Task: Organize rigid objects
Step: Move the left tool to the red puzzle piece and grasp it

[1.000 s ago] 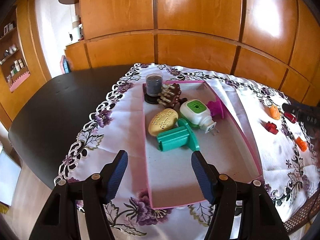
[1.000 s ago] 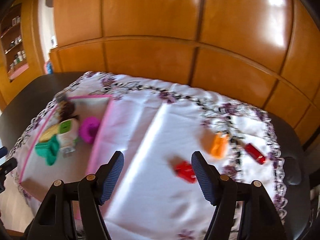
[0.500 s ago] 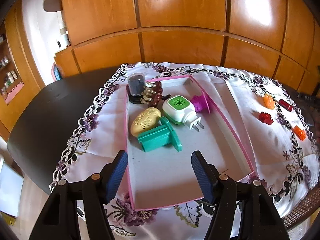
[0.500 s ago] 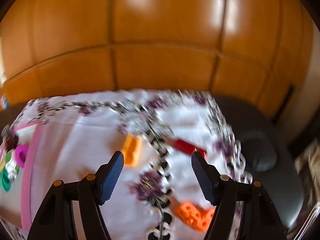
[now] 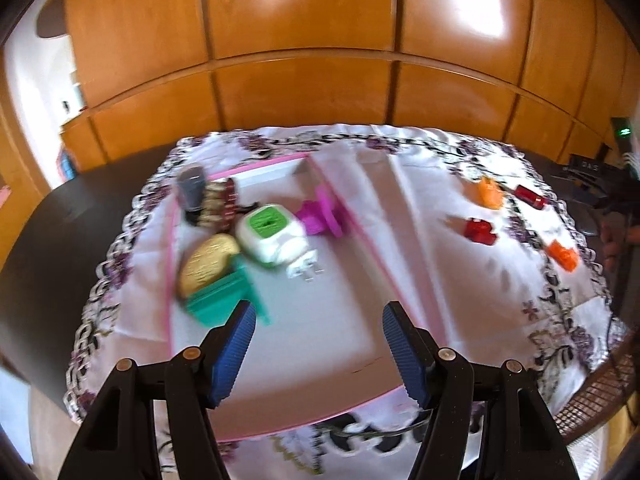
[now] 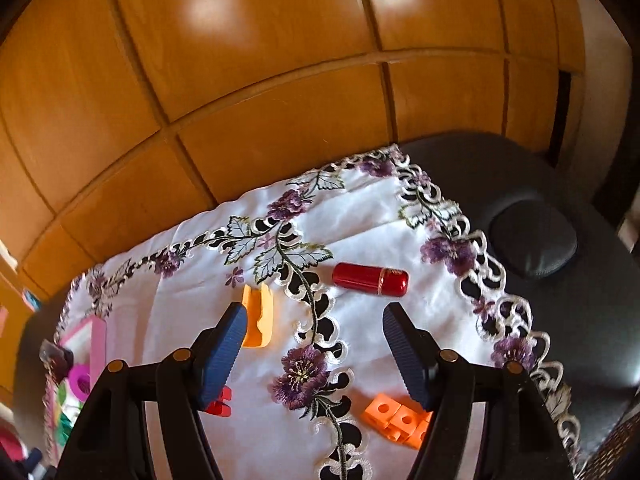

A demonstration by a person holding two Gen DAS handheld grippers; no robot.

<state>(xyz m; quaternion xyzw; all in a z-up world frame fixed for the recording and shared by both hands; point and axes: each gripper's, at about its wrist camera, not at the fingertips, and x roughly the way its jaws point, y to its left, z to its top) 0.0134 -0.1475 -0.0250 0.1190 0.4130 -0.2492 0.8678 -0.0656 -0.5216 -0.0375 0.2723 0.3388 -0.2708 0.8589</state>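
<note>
Red cylinder (image 6: 370,279) lies beyond the open, empty right tool (image 6: 314,344).

Both views are brightly lit. White glare patches are seen on the glossy orange wooden wall panels (image 5: 472,12). The left wrist view is smeared by motion blur, while the right wrist view is rendered sharper. Straight lines are bowed by fisheye distortion, and the corners are darkly vignetted.
</note>
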